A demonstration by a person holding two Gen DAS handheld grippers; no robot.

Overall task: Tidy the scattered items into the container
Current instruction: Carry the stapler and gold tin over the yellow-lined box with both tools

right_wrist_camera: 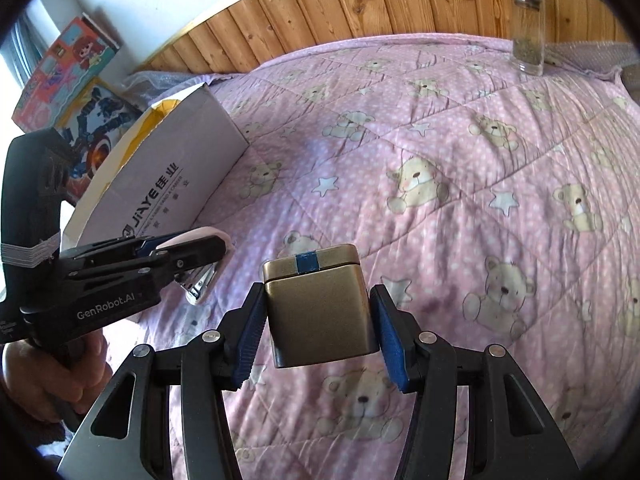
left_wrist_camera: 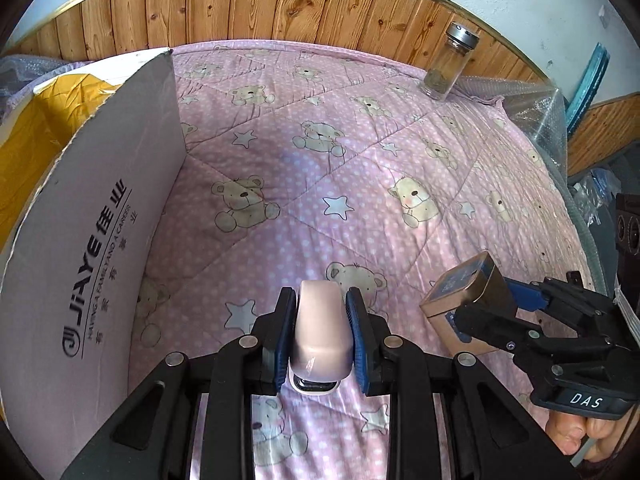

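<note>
2 loaded grippers beside the box

The left gripper [left_wrist_camera: 320, 332] pinches a pink stapler [left_wrist_camera: 319, 330]; the right gripper [right_wrist_camera: 318, 320] clamps a gold tin [right_wrist_camera: 320, 312]. The cardboard box [left_wrist_camera: 100, 240] stands left, a glass jar [left_wrist_camera: 448, 64] far right. The smooth tin may slip, or both grippers collide at the box rim.

My left tool [left_wrist_camera: 320, 320] covers the stapler's [left_wrist_camera: 319, 336] sides, so I see only its pink top and a bit of metal. The box [left_wrist_camera: 100, 216] runs off the left edge, its inside mostly hidden behind its wall. The jar's [right_wrist_camera: 527, 24] contents are too small to tell.
</note>
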